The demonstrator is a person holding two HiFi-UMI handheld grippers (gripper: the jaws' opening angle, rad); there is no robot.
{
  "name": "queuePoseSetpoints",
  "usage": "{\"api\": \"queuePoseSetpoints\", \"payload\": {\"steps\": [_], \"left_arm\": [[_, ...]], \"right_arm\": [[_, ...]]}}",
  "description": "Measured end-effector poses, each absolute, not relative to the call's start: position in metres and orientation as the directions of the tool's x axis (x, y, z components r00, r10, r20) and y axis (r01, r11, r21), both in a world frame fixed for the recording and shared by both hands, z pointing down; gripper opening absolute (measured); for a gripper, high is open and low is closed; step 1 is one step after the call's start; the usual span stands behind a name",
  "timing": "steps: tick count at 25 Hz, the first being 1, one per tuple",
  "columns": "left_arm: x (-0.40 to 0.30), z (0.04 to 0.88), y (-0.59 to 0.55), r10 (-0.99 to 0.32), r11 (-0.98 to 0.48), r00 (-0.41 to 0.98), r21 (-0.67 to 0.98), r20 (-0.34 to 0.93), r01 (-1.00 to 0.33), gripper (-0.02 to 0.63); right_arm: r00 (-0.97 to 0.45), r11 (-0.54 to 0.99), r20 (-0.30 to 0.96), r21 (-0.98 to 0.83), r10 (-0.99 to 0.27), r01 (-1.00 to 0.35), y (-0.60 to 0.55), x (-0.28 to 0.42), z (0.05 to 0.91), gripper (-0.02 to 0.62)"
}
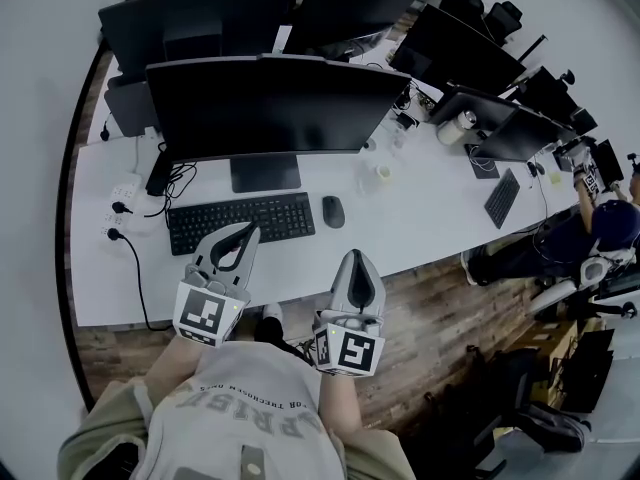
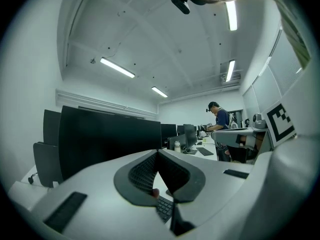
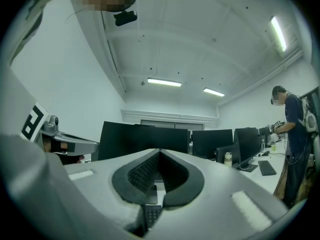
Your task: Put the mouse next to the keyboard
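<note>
Long white worktop [image 1: 420,223] stretches across an office with a wooden floor [image 1: 440,318], lined with dark monitors; the nearest monitor [image 1: 270,103] stands straight ahead. Below its stand lies a black keyboard [image 1: 240,221], and the dark mouse [image 1: 333,211] sits on the worktop just beside the keyboard's right end, a narrow gap between them, with neither gripper touching it.

The left gripper [image 1: 250,230] points forward with its tips showing over the keyboard's near edge in the head view; its own view shows the jaws closed together with nothing between them. The right gripper [image 1: 358,256] is held in front of the worktop's edge, nearer than the mouse, and its jaws are likewise pressed together and empty.

At the left of the worktop a white power strip [image 1: 122,193] has plugs in it, and a black cable [image 1: 138,268] runs from it toward the near edge. A small pale cup [image 1: 383,173] stands behind and to the right of the mouse. Farther right are a white bottle [image 1: 458,126] and a second keyboard [image 1: 502,198], and another person [image 1: 600,223] stands at that end.
</note>
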State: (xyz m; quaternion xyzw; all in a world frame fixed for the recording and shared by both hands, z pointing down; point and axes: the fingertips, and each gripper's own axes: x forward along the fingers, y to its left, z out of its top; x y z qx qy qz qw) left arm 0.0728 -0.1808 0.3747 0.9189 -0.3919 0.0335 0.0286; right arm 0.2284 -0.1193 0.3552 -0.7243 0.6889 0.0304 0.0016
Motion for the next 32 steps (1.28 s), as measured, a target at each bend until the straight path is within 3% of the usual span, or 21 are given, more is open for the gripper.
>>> {"api": "queuePoseSetpoints", "payload": {"steps": [28,32], "left_arm": [[0.076,0.364,-0.182,-0.710,-0.703,0.703,0.027,0.031,-0.711,0.011],[0.074,0.373,-0.183,-0.720,-0.691,0.691,0.027,0.070,-0.722,0.011]], "right_arm": [[0.063,-0.070,-0.055,0.139,-0.996,-0.988,-0.120,0.228,0.334,0.000],[0.064,-0.071,-0.055,0.142,-0.996,-0.987,-0.121,0.231,0.335,0.000]]}}
